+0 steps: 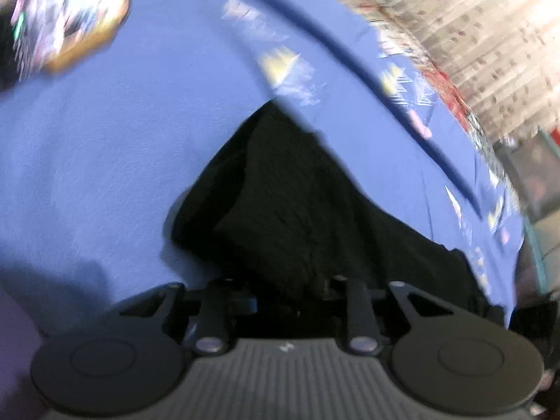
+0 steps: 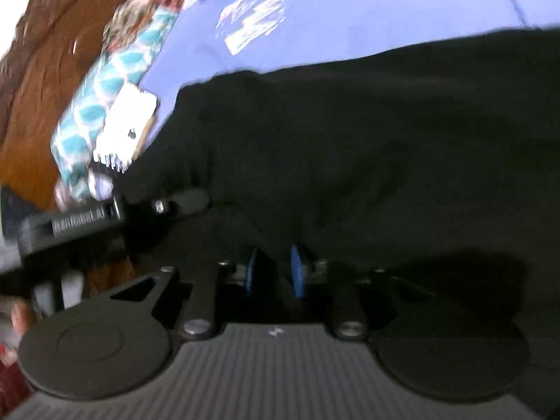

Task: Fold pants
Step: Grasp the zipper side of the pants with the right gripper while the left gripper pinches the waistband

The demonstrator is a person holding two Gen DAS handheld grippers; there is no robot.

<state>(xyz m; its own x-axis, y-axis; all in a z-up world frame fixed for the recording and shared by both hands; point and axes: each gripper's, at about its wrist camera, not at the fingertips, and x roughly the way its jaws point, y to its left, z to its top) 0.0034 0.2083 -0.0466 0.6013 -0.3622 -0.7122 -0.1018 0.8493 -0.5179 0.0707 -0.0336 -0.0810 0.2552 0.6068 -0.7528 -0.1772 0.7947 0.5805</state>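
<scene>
The black pants lie on a blue sheet and run up from my left gripper, whose fingers are drawn together with the dark cloth bunched over them. In the right wrist view the pants fill most of the frame. My right gripper has its blue pads close together with black cloth between them. The other gripper's body shows at the left of that view. Both views are blurred.
The blue sheet carries white and yellow prints. A patterned teal and red cloth edges the bed, with a brown wooden surface beyond. A white tag or device lies at the sheet's edge.
</scene>
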